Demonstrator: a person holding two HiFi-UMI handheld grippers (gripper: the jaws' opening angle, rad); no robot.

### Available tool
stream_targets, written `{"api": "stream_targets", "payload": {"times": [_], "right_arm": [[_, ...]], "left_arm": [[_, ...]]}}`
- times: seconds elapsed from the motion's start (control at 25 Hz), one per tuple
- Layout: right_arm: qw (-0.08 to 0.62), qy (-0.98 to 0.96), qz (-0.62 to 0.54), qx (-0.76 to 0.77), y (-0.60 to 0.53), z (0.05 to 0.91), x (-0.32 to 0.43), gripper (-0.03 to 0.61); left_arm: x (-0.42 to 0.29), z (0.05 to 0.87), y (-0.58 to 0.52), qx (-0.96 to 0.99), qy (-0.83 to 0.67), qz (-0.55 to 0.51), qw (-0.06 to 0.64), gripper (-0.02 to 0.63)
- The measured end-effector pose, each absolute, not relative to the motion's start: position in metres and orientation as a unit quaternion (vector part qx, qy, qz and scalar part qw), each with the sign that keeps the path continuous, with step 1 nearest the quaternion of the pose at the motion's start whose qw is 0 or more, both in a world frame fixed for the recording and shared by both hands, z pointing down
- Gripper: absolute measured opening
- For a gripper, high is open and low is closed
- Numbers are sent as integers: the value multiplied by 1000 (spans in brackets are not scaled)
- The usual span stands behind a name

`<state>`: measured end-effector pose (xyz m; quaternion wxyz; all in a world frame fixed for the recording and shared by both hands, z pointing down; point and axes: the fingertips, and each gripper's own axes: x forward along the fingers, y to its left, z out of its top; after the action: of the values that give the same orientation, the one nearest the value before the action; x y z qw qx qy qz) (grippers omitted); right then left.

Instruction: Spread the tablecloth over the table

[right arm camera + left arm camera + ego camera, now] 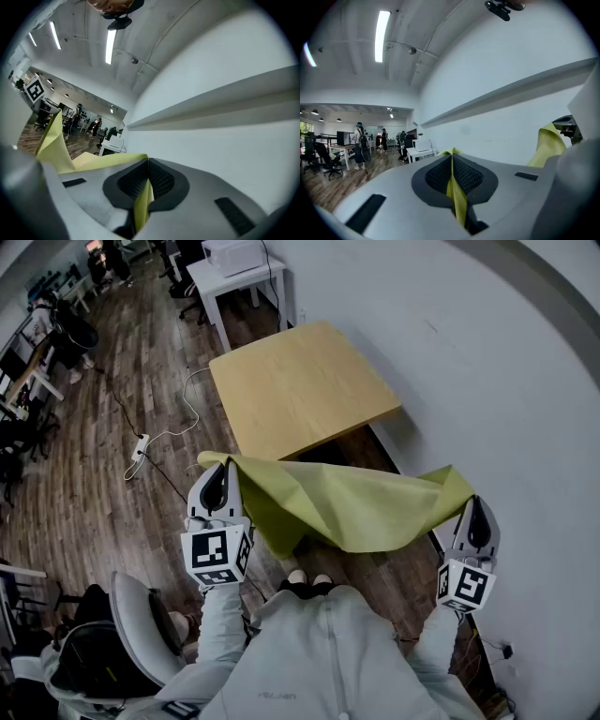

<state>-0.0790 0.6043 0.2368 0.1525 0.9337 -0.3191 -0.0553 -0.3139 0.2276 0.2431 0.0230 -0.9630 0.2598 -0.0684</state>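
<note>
The left claw [216, 474] and right claw [475, 514] each clenched a corner of the yellow-green tablecloth [356, 504], which sagged between them (creased) by the desk's [300, 385] near edge.

The tablecloth [347, 507] is thin, matt yellow-green cloth, softly creased. The tabletop [300, 385] looks like smooth pale wood; the floor [84, 493] is darker, faintly glossy wood planking.

Garment: pale grey long-sleeved top [319, 652]. Grey-shelled left tool [217, 470] and right tool [472, 504], each with black ribbed pads [438, 176] and black-and-white marker cubes [217, 554].
</note>
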Motion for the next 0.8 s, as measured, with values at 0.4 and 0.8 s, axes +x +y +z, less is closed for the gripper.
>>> {"api": "stream_targets", "payload": {"times": [0.4,0.8], "right_arm": [[146,-315,-59,936,593,236,-68,21],[136,-311,-110,934,594,198,-31,21]], "left_arm": [[-297,247,229,-961,254,-83,64,26],[-284,217,226,-957,272,-53,88,26]]}}
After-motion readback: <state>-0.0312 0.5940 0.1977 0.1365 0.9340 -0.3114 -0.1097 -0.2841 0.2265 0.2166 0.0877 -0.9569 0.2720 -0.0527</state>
